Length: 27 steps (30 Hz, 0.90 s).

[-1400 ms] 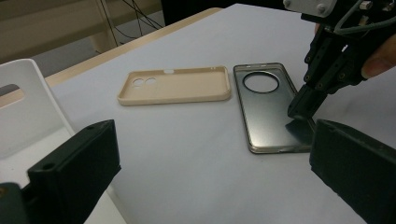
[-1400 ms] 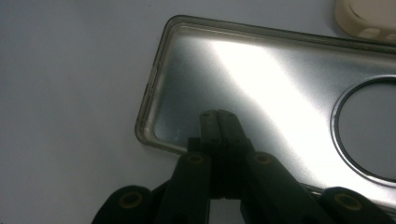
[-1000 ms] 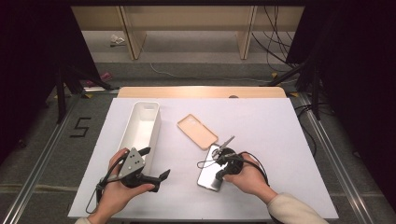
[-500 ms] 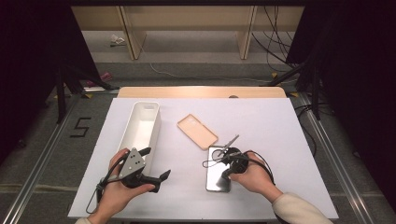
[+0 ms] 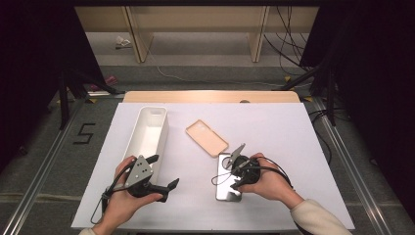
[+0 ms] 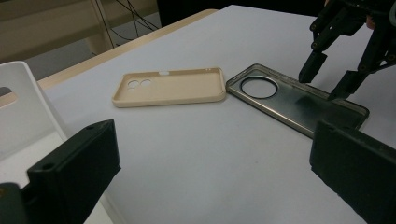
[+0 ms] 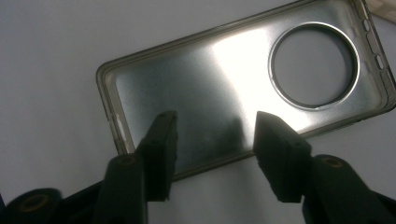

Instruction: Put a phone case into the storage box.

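R tool jaws just opened, hovering over grey phone case, flat on worktop, nothing gripped. L tool released, empty, apart from beige case.

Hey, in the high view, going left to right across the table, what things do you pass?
Left gripper → white bin → tan phone case → clear phone case → right gripper, open above that clear case, its jaws having just been opening with nothing between them.

High view overhead; gripper views close, sharing grey case.
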### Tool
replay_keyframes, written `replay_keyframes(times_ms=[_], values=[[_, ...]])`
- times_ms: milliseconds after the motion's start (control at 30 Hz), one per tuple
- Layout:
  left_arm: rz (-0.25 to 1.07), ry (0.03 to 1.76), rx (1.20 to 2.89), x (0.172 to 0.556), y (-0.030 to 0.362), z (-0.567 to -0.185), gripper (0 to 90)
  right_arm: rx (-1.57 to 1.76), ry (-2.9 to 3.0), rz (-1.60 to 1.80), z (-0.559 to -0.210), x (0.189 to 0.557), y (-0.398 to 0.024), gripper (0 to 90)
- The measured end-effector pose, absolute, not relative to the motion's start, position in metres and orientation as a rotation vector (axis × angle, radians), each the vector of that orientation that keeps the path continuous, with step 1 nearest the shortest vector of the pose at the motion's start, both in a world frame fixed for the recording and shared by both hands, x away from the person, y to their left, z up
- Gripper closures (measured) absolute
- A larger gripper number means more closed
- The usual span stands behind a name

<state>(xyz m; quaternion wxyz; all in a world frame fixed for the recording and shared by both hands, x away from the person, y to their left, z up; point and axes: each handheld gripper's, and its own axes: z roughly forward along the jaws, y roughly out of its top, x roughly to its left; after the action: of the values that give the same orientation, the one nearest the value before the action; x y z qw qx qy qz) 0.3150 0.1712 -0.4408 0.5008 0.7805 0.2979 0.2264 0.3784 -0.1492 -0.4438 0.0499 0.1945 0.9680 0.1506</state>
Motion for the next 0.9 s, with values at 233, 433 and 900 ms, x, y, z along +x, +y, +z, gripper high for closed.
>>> replay_keyframes(times_ms=[233, 433, 900], values=[[0.542, 0.719, 1.890, 0.315, 0.170, -0.441, 1.1, 0.484, 2.971, 0.352, -0.438, 0.376, -0.148, 32.9], [0.538, 0.714, 1.893, 0.315, 0.169, -0.442, 1.1, 0.386, 2.997, 0.316, -0.436, 0.372, -0.143, 26.2], [0.535, 0.713, 1.895, 0.315, 0.169, -0.442, 1.1, 0.248, 3.029, 0.213, -0.440, 0.361, -0.129, 27.7]])
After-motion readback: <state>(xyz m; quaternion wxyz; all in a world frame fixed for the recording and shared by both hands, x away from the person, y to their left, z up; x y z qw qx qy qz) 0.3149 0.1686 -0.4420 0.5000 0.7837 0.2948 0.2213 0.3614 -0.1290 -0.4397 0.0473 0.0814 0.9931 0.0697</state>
